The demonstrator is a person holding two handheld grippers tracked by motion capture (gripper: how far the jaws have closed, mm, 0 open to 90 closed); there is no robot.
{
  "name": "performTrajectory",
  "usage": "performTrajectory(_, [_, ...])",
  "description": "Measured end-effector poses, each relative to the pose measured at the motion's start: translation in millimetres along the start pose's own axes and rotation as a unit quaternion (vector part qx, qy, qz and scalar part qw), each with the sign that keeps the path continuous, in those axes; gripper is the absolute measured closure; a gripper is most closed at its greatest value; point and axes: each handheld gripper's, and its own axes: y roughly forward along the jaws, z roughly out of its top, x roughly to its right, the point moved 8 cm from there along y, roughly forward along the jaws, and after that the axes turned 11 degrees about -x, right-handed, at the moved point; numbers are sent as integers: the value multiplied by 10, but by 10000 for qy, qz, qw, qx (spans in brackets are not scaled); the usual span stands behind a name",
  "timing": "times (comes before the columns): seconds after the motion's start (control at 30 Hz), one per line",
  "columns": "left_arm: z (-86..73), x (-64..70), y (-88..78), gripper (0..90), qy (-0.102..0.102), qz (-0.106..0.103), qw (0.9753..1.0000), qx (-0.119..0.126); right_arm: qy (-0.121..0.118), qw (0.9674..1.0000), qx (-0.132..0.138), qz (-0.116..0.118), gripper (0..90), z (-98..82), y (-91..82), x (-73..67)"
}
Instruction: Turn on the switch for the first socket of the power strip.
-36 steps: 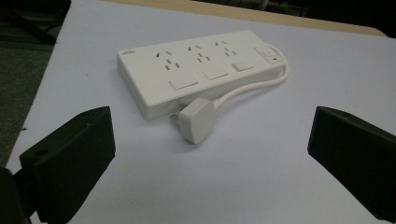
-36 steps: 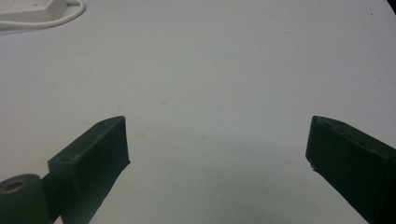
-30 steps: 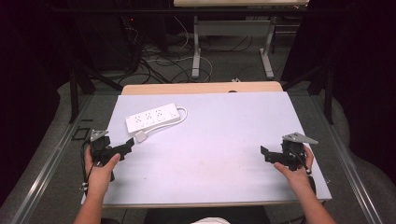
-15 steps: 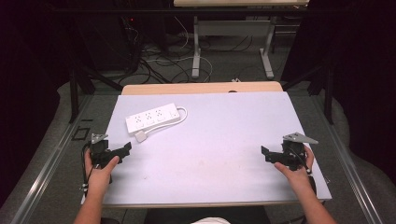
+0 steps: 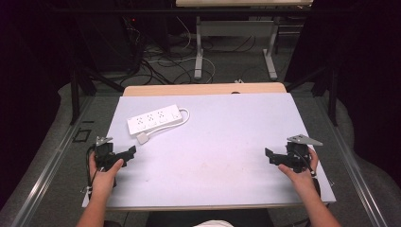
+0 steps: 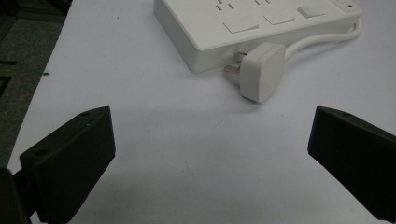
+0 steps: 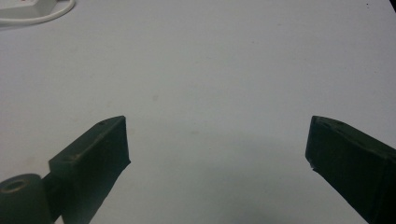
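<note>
Since a second ago we see the left gripper point(image 5: 124, 153) drawn back a little toward the near left corner of the table point(image 5: 227, 142); it was close to the plug then and now sits farther from it. Right gripper point(image 5: 273, 156) is about where it was, by the right edge near the near right corner.

Tool state: in the left gripper view the jaws stand wide apart and hold nothing; bare table lies between them. The right gripper view shows the same, jaws wide apart, nothing between.

Work piece: white power strip point(image 5: 154, 119) lies flat in the far left part of the table, angled, sockets up. Its cord point(image 5: 183, 117) loops round the strip's right end and comes back along the near side. The plug point(image 6: 260, 71) rests on the table at the strip's near left corner, prongs toward the strip's side wall; whether they touch it we cannot tell.

Step, as we judge it: approach, nothing grasped yet. The left gripper faces the plug, so we take the plug as its target.

Next move calls for bringing the left gripper forward until the plug body sits between the open jaws, then closing across its flat sides. The right gripper is well apart from the strip and would have to cross the table to steady it.
</note>
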Motion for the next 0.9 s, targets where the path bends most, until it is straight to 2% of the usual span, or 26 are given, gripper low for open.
performTrajectory(0.47, [-2,22,11,7,70,-7,10000,-50,81,9999,-73,39,54,-15,7,-5])
performTrajectory(0.57, [7,18,26,7,29,-1,10000,13,52,10000,-68,33,55,-19,21,0])
performTrajectory(0.9, [7,9,23,8,23,39,10000,-50,81,9999,-64,28,56,-27,17,27])
